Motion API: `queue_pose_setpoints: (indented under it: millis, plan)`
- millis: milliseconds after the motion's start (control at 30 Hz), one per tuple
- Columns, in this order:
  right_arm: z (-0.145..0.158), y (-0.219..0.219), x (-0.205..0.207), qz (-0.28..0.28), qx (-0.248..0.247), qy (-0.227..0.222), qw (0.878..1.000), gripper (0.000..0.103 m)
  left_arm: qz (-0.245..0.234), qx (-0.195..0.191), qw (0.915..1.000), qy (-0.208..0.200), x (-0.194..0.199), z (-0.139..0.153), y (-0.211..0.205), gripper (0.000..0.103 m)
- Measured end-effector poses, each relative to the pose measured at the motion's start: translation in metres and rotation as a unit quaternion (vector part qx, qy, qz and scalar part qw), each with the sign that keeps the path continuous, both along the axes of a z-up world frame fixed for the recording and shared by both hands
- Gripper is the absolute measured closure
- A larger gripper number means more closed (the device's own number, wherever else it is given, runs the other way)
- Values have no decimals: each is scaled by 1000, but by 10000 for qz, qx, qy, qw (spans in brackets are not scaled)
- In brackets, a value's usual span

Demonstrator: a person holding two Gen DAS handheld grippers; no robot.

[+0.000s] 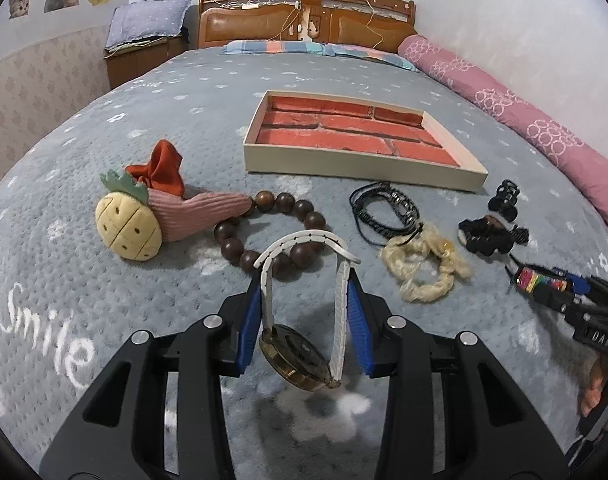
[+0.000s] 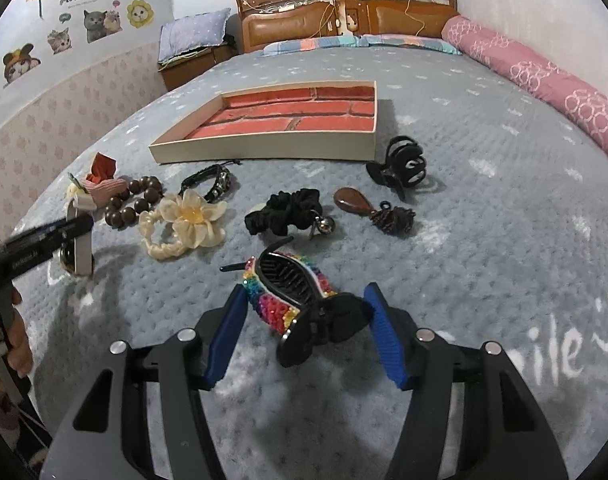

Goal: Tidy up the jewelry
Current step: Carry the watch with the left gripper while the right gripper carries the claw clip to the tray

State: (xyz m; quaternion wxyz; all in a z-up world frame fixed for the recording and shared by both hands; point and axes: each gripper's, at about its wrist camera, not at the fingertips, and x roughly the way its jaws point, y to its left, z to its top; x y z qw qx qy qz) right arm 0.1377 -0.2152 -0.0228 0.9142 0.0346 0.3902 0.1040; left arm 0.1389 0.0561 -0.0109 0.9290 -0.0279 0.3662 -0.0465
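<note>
Blue fingers [image 1: 253, 320] of the left gripper [image 1: 306, 320] clamp a white-strapped watch [image 1: 299, 356], lifted off the bedspread [image 1: 103, 280]; the right gripper [image 2: 308, 328], jaws half-wide, pinches a rainbow hair claw [image 2: 291, 296]. Both items appear mid-carry, short of the brick-lined tray [image 1: 356, 168]; next, each likely needs placing inside it.

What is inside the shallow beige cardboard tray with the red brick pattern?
Nothing lies inside the shallow beige cardboard tray: only its red brick-pattern lining shows. The near wall covers a thin strip of the floor in both views, so that strip cannot be checked.
</note>
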Motion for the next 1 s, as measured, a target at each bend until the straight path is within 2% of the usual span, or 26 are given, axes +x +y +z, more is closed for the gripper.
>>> queue_pose_setpoints:
  millis: [67, 167, 567, 733, 1000]
  plan:
    - [4, -5, -3, -65, -53, -68, 9999, 44, -21, -31, 10000, -27, 3, 4, -2, 65]
    - [12, -16, -2, -193, -31, -151, 9997, 57, -80, -41, 9999, -73, 9, 12, -7, 65]
    - [21, -33, 8, -355, -108, -276, 9989, 57, -266, -73, 9995, -177, 33, 26, -27, 65]
    - [40, -40, 10, -516, -91, -482, 9975, 57, -268, -99, 9994, -172, 44, 32, -28, 65]
    - [72, -27, 59, -622, -204, -780, 9948, 57, -244, -35, 9994, -245, 93, 57, -28, 65]
